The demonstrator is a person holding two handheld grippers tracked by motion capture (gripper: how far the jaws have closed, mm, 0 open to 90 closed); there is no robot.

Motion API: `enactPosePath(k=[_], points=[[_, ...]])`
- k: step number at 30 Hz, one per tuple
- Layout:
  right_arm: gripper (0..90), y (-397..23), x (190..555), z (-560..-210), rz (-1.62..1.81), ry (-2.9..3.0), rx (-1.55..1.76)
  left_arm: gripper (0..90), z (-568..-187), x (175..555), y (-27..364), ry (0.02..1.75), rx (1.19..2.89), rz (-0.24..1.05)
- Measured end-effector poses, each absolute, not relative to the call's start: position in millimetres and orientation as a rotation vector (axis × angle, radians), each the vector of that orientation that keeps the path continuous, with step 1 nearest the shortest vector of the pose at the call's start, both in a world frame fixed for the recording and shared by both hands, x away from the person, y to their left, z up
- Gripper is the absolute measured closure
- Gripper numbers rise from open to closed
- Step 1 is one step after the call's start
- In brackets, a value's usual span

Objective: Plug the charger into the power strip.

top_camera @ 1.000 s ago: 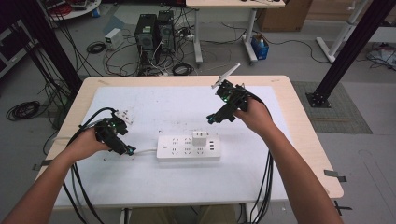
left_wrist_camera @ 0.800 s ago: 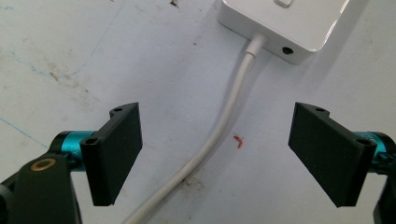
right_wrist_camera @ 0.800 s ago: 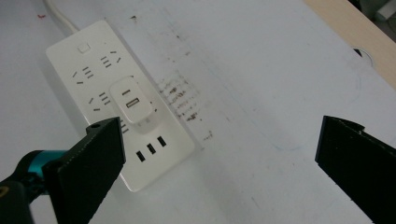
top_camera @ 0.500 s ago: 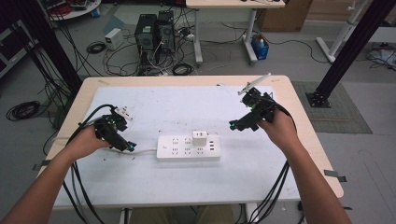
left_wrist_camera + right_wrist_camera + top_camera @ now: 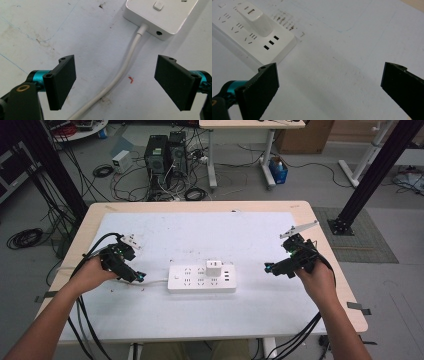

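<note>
A white power strip (image 5: 201, 278) lies at the middle of the table, and a white plug adapter (image 5: 214, 268) stands plugged into its top. The strip's white cord (image 5: 120, 75) runs out of its left end and passes between my left gripper's (image 5: 117, 86) open jaws, untouched by either. That left gripper (image 5: 138, 277) rests just left of the strip. My right gripper (image 5: 269, 268) hovers over the table to the right of the strip, open and empty. In the right gripper view (image 5: 329, 87) the strip (image 5: 254, 35) and adapter (image 5: 255, 20) sit at the upper left.
A white sheet (image 5: 200, 235) covers most of the wooden table (image 5: 325, 245). A small white piece (image 5: 132, 241) lies behind the left hand. Black cables trail from both grippers over the near edge. Computer towers (image 5: 162, 152) and tangled wires stand on the floor beyond.
My right gripper has swung from above the strip's far right side out to the right and a little lower. The left hand has stayed put.
</note>
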State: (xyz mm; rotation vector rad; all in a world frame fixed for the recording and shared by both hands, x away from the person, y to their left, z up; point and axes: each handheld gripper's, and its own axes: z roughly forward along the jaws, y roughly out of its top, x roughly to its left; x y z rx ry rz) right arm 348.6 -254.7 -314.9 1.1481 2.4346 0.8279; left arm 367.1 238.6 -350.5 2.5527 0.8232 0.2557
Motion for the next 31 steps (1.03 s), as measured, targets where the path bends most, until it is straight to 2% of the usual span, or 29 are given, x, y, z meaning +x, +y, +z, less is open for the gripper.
enactPosePath(k=[7, 23, 31], points=[[0.9, -261, 344, -329, 0.841, 2.408, 1.194, 17.7, -354, 366, 242, 0.844, 2.541, 0.257], [0.9, -259, 344, -335, 0.839, 2.404, 1.197, 17.7, -360, 363, 246, 0.865, 2.527, 0.265], [0.9, -259, 343, -345, 0.833, 2.403, 1.22, 17.6, -367, 365, 249, 0.928, 2.507, 0.275]])
